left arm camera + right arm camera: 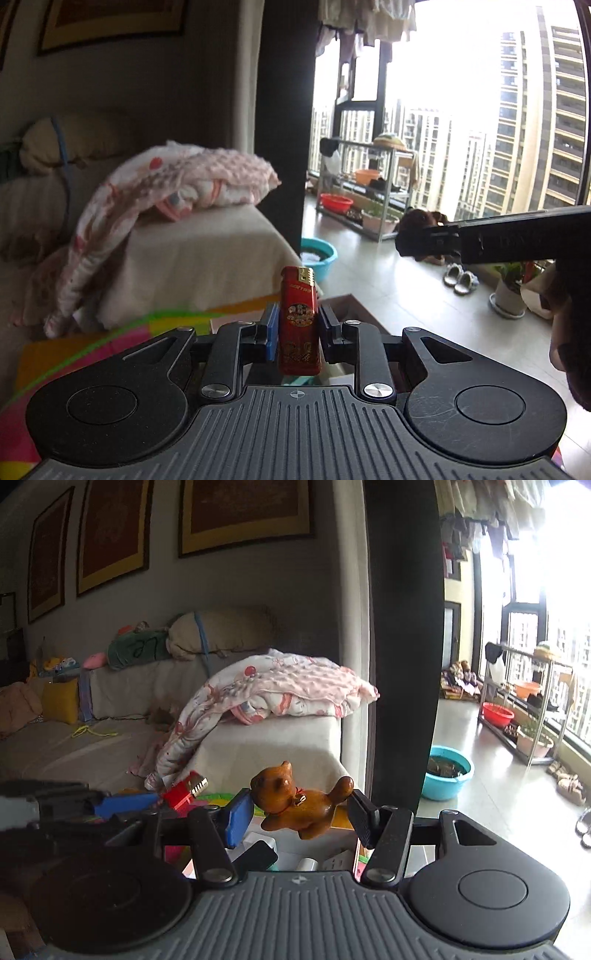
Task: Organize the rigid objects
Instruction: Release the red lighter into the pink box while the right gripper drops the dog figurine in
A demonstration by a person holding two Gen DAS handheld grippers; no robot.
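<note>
1. The left hand-held gripper is clamped on a red lighter, which stands upright between the pads with its gold metal cap on top, held up in the air above the colourful mat.
2. The right hand-held gripper is grasping a brown bear figurine, pinched end to end: the blue pad against the head, the black pad against the raised tail. It too hangs in the air, above a box of small white items that I can't make out.
3. The lighter looks light, stiff and smooth-sided; the grip across its flat faces near the middle seems sound, though a glossy shell could slip if the squeeze eased.
4. The figurine looks glazed and hard, probably brittle. The tail is a thin contact point and could snap or let the piece pivot; a hold across the body would be safer.
5. Behind both, a sofa carries a pink blanket.
</note>
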